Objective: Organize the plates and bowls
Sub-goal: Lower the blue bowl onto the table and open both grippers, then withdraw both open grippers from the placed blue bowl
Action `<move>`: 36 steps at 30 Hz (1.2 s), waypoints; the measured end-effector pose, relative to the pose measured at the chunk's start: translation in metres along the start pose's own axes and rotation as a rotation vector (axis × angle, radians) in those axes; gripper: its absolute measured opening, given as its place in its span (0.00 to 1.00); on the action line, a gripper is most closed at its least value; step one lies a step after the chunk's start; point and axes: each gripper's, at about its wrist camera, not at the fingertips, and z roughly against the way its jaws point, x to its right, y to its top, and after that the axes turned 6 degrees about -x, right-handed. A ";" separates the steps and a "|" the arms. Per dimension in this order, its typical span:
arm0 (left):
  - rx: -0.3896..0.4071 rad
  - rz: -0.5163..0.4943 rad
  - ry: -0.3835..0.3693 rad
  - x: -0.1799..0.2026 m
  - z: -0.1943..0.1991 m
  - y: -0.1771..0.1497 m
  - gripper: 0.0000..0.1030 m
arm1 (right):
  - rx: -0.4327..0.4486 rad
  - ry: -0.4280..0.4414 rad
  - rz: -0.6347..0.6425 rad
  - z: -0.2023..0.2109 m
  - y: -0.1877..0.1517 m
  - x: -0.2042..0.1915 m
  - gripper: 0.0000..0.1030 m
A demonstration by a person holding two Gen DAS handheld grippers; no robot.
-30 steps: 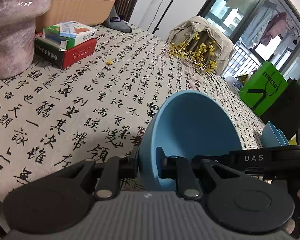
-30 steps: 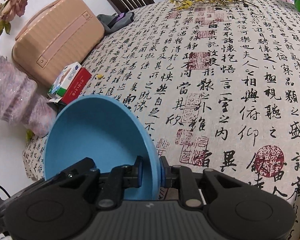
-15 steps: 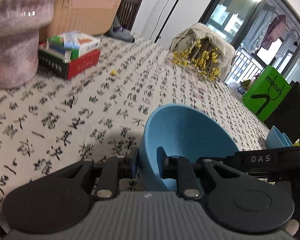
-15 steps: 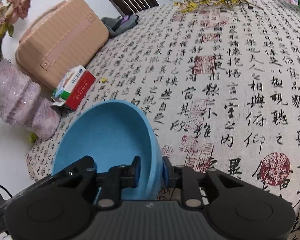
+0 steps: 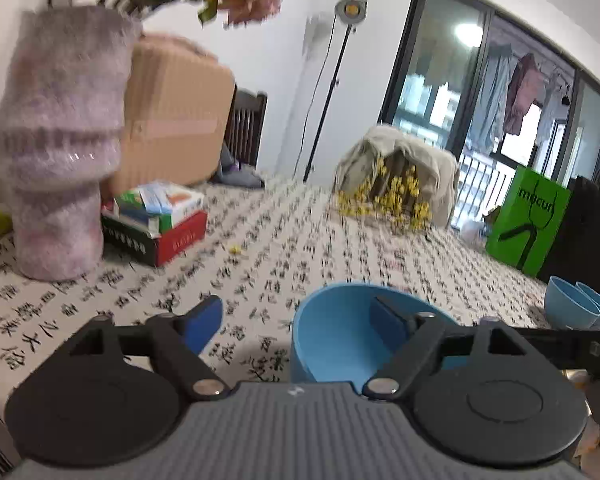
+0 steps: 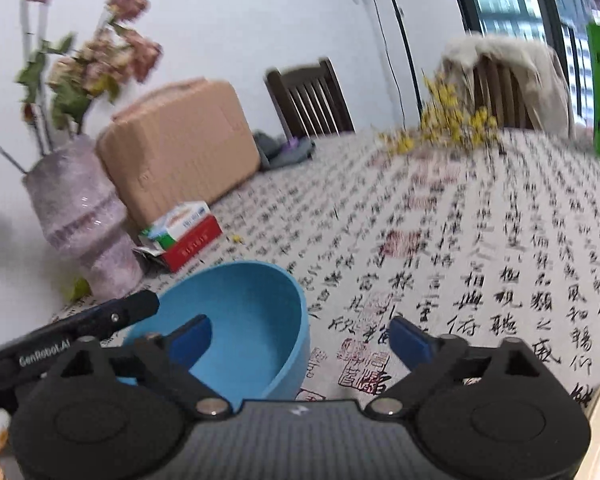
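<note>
Blue, matte and round-walled, the bowl (image 5: pixel 340 340) is sitting upright on the bench (image 5: pixel 300 248), whose cloth is printed with black calligraphy. Seen from the left wrist, the left hand-held gripper (image 5: pixel 296 320) is standing with its jaws spread wide, having just been opening; the bowl's near rim is lying between the blue pads without either pad pressing on it, one pad over the cloth and the other over the bowl's hollow. Seen from the right wrist, the right hand-held gripper (image 6: pixel 300 340) is likewise gaping wide after just opening, with the same bowl (image 6: pixel 240 320) sitting between its pads, the left one inside the bowl, the right one over the cloth, apart from the wall. Two more blue bowls (image 5: pixel 576 308) are resting at the bench's far right edge. A mauve vase (image 5: pixel 60 152), a stack of boxes (image 5: pixel 156 220), a tan suitcase (image 5: pixel 172 112) and yellow flower sprigs (image 5: pixel 388 196) are occupying the far side; motion blur is softening both views.
</note>
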 end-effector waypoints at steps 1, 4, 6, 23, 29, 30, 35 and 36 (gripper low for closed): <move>0.016 0.005 0.001 0.000 0.004 -0.001 0.90 | 0.034 -0.004 0.021 0.007 -0.005 -0.001 1.00; 0.092 0.008 0.004 -0.001 0.017 -0.010 1.00 | 0.109 -0.036 0.064 0.019 -0.021 -0.002 1.00; 0.158 -0.021 0.029 0.005 0.027 -0.019 1.00 | 0.145 -0.042 0.059 0.028 -0.033 0.002 1.00; 0.271 -0.133 0.020 0.046 0.059 -0.055 1.00 | 0.329 -0.216 0.111 0.089 -0.096 0.010 1.00; 0.262 -0.131 0.020 0.058 0.061 -0.056 1.00 | 0.346 -0.236 0.127 0.101 -0.099 0.013 1.00; 0.260 -0.130 0.021 0.060 0.061 -0.056 1.00 | 0.352 -0.242 0.127 0.103 -0.100 0.015 1.00; 0.256 -0.114 -0.004 0.070 0.060 -0.055 1.00 | 0.362 -0.259 0.111 0.115 -0.099 0.028 1.00; 0.258 -0.113 -0.008 0.073 0.059 -0.054 1.00 | 0.361 -0.263 0.107 0.117 -0.098 0.030 1.00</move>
